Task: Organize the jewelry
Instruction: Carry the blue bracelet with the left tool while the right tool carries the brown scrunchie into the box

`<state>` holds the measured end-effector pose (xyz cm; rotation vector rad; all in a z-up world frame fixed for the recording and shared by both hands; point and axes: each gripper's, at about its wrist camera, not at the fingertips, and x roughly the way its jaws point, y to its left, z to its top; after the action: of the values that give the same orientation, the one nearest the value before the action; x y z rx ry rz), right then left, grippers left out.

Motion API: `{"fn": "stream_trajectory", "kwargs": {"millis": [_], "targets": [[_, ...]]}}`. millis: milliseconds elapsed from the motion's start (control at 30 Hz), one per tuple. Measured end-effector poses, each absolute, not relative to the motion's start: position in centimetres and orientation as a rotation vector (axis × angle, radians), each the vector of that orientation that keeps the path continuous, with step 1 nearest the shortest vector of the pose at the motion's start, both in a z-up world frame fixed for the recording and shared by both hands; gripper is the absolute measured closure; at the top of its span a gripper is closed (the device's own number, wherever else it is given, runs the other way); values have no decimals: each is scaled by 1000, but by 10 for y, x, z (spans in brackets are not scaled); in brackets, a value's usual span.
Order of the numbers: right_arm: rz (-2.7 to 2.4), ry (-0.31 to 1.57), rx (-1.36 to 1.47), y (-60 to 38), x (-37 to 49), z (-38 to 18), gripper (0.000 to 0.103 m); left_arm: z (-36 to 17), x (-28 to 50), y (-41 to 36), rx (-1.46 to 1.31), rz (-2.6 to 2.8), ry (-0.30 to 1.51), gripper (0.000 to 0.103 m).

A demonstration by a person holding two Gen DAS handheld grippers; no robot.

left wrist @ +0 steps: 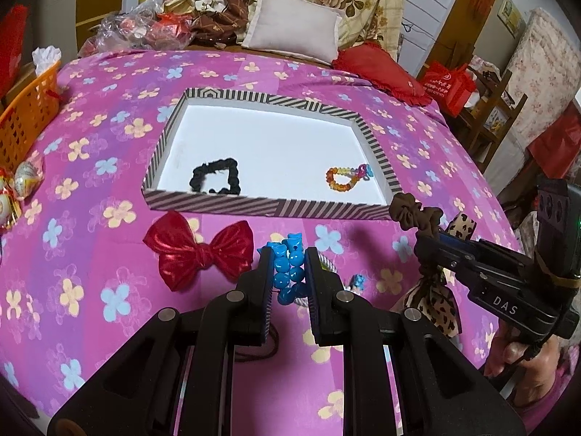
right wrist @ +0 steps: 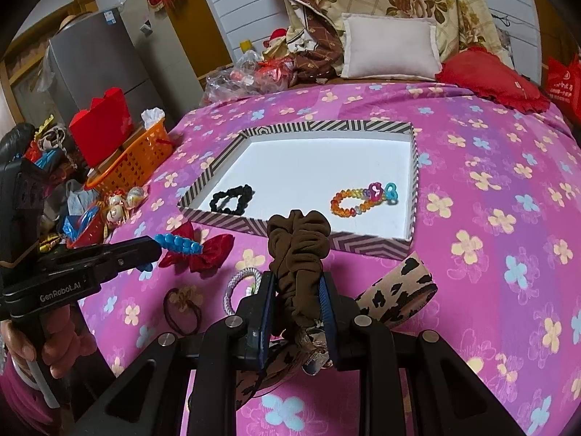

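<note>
The left gripper [left wrist: 288, 272] is clamped on a blue bead bracelet [left wrist: 289, 272]; the right gripper [right wrist: 297, 301] is clamped on a brown scrunchie [right wrist: 298, 250]. From each, the striped tray [left wrist: 254, 209] lies at twelve o'clock, holding a black scrunchie [left wrist: 216, 180] and a rainbow bead bracelet [left wrist: 346, 178]. A red bow [left wrist: 199, 250] lies at ten o'clock of the left gripper.

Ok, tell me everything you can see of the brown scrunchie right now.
The brown scrunchie is a gathered ring of matte, dark brown fabric, deeply ruffled. The right claw is shut on it, pinching its lower part flat so the loose upper loop bunches above the fingertips. It hangs clear of the pink flowered bedspread, just short of the striped tray's near wall. Only the claw touches it.
</note>
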<state>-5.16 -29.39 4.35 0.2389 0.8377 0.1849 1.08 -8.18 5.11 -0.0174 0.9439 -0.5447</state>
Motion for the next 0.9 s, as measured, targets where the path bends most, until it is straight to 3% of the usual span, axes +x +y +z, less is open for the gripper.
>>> {"fn": "stream_trajectory", "kwargs": {"millis": [900], "targets": [[175,810,334,-318,68,55,80,52,120,-113,26,-449,920,87]]}}
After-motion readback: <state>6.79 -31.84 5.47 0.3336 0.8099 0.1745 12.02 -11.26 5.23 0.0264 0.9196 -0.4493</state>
